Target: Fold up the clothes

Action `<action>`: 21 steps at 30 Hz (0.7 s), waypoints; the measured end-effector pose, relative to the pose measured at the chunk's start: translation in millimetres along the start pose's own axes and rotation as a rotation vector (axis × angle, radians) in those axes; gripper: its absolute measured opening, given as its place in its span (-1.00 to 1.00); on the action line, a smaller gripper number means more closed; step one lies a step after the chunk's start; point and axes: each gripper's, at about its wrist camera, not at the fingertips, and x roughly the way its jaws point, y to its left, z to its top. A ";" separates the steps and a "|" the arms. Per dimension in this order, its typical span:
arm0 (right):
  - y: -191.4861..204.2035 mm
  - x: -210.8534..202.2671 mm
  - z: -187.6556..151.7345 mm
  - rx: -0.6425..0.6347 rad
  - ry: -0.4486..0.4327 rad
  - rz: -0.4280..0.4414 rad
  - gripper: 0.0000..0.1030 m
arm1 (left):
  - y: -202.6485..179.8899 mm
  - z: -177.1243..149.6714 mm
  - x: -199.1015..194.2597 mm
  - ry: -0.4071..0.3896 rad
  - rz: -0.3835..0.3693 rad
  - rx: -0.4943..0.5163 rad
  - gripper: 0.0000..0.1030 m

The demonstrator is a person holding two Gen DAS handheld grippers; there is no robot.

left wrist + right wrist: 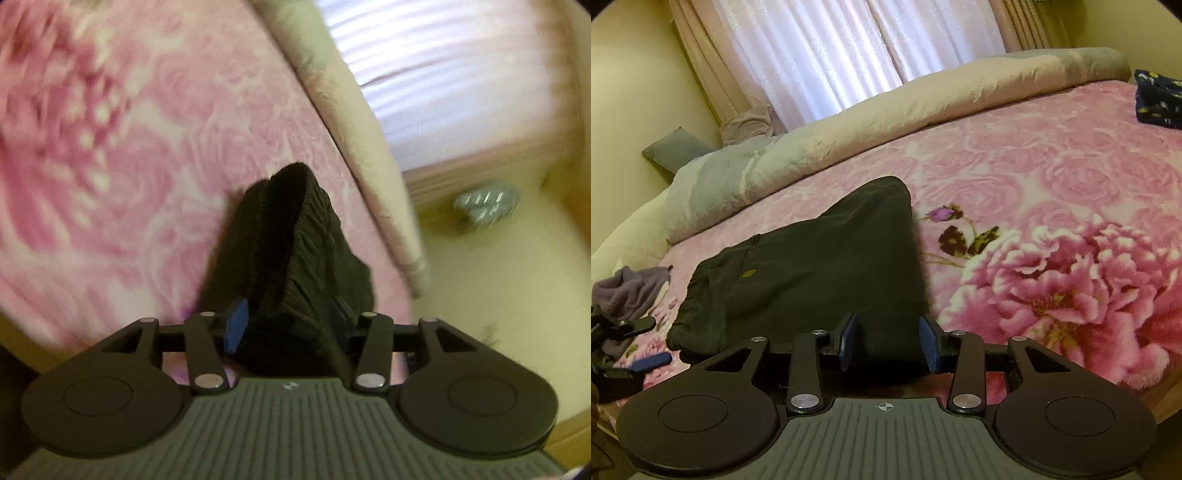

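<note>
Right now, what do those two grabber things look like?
Both look alike. The left gripper and the right gripper are black, with jaws lined by blue pads. Black link bars with shiny silver pins swing out from two round black discs. Between the discs sits a grey ribbed plate with a small white crosshair mark. No cables or sleeves show.

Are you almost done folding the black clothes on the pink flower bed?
Partly. The black garment lies on the pink blanket, seemingly doubled over. Both grippers have it between their fingers: the left gripper at a bunched, gathered edge, the right gripper at the near edge. Still left: a purple garment lying crumpled. A dark patterned piece already sits folded.
</note>
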 end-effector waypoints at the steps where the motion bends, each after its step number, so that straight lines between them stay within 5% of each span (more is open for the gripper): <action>1: -0.2 -1.1 0.2 0.006 -0.002 0.001 -0.22 | 3.1 -0.5 4.3 0.011 -0.008 -0.029 -0.16; 5: -1.5 -3.4 1.3 0.034 -0.004 0.009 -0.22 | 2.0 -5.6 15.5 -0.015 0.025 -0.009 -0.25; 7: -2.3 -3.8 1.9 0.048 -0.005 0.011 -0.22 | -3.9 -4.8 13.0 -0.024 0.029 0.039 -0.61; 9: -0.5 -4.6 2.9 0.050 -0.005 0.010 -0.22 | -14.4 -4.5 6.6 -0.041 0.030 0.119 -0.74; 15: 27.3 -1.7 -4.2 -0.127 0.023 0.008 -0.23 | -14.1 -4.6 1.3 -0.079 0.135 0.351 -0.70; 17: 42.4 6.3 -13.7 -0.237 0.025 -0.055 -0.23 | -2.4 -1.3 4.4 -0.083 0.100 0.293 -0.67; 21: 51.8 9.5 -19.7 -0.308 0.019 -0.107 -0.22 | -18.1 -6.8 1.6 -0.098 0.141 0.361 -0.66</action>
